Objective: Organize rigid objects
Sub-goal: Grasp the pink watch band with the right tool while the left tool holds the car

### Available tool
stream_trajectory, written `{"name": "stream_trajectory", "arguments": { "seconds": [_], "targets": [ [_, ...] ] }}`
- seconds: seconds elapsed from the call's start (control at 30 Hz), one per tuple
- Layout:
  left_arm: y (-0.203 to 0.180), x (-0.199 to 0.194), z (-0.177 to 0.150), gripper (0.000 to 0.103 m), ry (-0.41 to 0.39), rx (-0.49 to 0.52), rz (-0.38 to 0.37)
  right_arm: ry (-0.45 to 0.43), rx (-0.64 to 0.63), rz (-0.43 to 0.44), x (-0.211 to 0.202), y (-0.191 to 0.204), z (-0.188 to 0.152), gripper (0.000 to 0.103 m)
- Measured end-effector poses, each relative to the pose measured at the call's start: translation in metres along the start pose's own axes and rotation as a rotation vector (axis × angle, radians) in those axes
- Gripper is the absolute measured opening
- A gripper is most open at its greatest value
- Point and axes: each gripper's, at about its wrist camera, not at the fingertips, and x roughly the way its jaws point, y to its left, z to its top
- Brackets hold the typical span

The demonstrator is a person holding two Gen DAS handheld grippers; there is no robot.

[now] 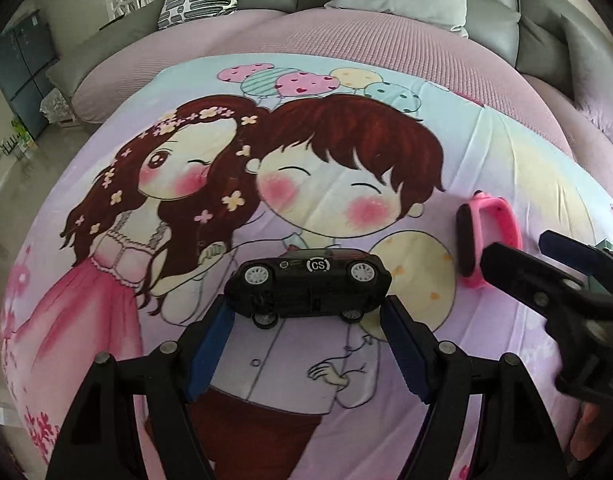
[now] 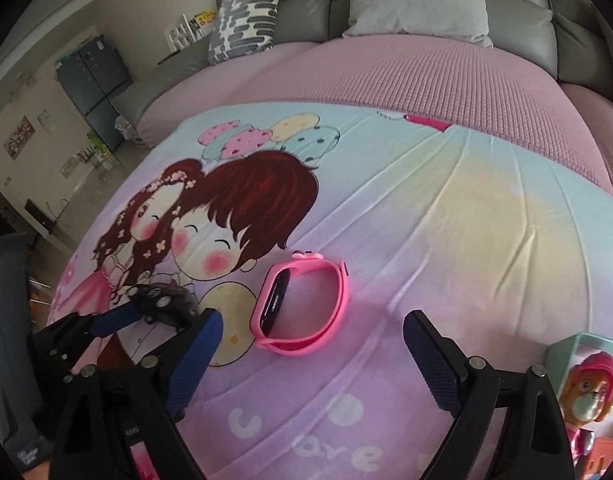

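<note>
Left wrist view: the left gripper point(image 1: 306, 320) stands open, its blue pads either side of the black car point(image 1: 308, 282), which lies on its side on the blanket point(image 1: 486, 168); close squarely on the ends so it cannot twist out. The right gripper point(image 2: 312, 344), also open and empty, hovers near the pink watch point(image 2: 302, 304); centre over the band before closing.

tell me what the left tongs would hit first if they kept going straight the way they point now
Most likely the black toy car. It lies on its side on the cartoon-print sheet, right ahead of the open left tongs and spanning the gap between their tips. Depth is hard to judge, but nothing else sits in that line.
</note>
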Motion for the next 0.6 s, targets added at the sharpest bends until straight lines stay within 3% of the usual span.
{"name": "stream_trajectory", "arguments": {
  "seconds": [0.4,0.6],
  "targets": [
    [0.006,0.000,0.000,0.076,-0.005,-0.020,-0.019,0.018,-0.008,-0.080,0.015,0.012,0.006,0.078],
    [0.005,0.000,0.000,0.076,-0.005,-0.022,-0.020,0.021,-0.014,-0.079,0.015,0.014,0.004,0.059]
  ]
}}
